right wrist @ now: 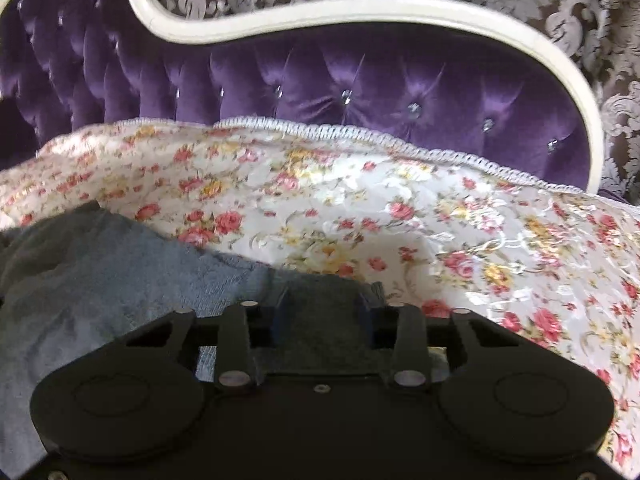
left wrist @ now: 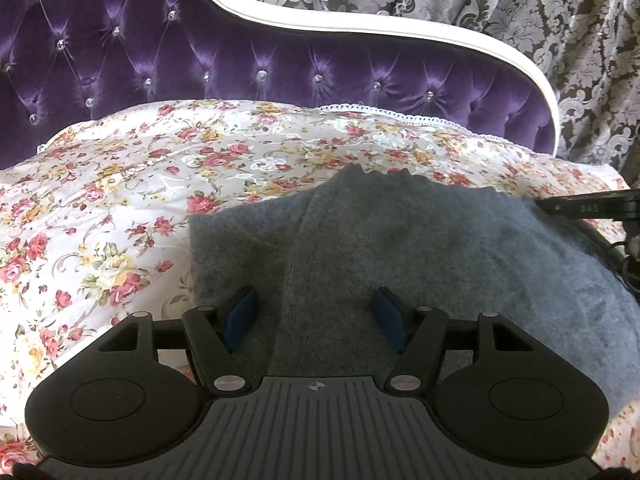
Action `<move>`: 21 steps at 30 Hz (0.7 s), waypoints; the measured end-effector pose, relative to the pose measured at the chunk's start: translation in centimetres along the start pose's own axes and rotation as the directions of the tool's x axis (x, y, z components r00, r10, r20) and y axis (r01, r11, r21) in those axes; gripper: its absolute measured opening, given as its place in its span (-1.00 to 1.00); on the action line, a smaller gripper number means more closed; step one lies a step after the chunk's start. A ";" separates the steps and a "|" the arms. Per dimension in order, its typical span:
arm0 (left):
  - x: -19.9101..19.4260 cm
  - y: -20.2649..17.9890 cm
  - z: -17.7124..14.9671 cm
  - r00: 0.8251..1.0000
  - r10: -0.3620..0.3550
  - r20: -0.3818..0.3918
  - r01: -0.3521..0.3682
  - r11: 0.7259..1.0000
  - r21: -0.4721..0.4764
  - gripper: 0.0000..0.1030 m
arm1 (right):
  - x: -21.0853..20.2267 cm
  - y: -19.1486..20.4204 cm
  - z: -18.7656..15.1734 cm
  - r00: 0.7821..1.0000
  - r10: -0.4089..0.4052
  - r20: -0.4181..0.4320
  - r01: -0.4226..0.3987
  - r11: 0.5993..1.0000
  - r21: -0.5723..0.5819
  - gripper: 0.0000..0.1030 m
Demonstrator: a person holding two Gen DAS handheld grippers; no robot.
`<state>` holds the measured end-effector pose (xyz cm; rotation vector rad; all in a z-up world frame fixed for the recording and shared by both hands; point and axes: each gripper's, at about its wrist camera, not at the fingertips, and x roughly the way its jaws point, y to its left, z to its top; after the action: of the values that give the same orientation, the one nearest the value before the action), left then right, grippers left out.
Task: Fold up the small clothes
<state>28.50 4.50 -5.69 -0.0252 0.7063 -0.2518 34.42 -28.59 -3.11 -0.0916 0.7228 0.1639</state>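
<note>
A grey knitted garment point(left wrist: 400, 248) lies bunched on a floral bedspread point(left wrist: 120, 200). My left gripper point(left wrist: 316, 308) hovers low over its near part, open, its blue pads point(left wrist: 242, 314) apart with a raised fold of knit between them, not pinched. In the right wrist view the same garment point(right wrist: 100, 280) fills the lower left. My right gripper point(right wrist: 324, 310) stands at its right corner with the jaws half closed. The cloth's edge lies between the blue pads point(right wrist: 282, 314), and I see no pinch on it.
A purple tufted headboard point(left wrist: 200, 52) with a white curved frame point(left wrist: 360, 24) rises behind the bed. Patterned curtains point(left wrist: 560, 40) hang beyond it. A black part of the other tool point(left wrist: 588, 206) juts in at the right edge. Bare bedspread point(right wrist: 480, 240) stretches to the right.
</note>
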 end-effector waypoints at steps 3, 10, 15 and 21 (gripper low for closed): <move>-0.1 -0.1 0.0 1.000 -0.002 0.002 0.002 1.000 -0.004 0.23 | -0.1 0.1 0.0 0.998 -0.060 0.004 0.060 0.998 -0.014 -0.84; -0.1 -0.1 -0.1 1.000 0.002 -0.001 -0.002 1.000 -0.008 0.23 | -0.7 -2.4 0.2 1.000 -0.009 0.015 0.007 0.991 0.136 -0.65; 0.0 -0.4 0.1 1.000 0.005 -0.009 -0.005 1.000 -0.003 0.33 | -5.5 -5.7 -1.2 0.986 0.096 0.138 -0.138 0.930 0.341 0.64; 0.4 -1.0 0.0 1.000 -0.011 -0.001 0.011 1.000 -0.004 0.75 | -10.5 -8.0 -5.8 0.980 0.154 0.129 -0.196 0.875 0.442 0.99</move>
<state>28.55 3.47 -5.87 -0.0329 0.7081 -0.2609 24.37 -38.50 -0.23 0.4297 0.6621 0.1674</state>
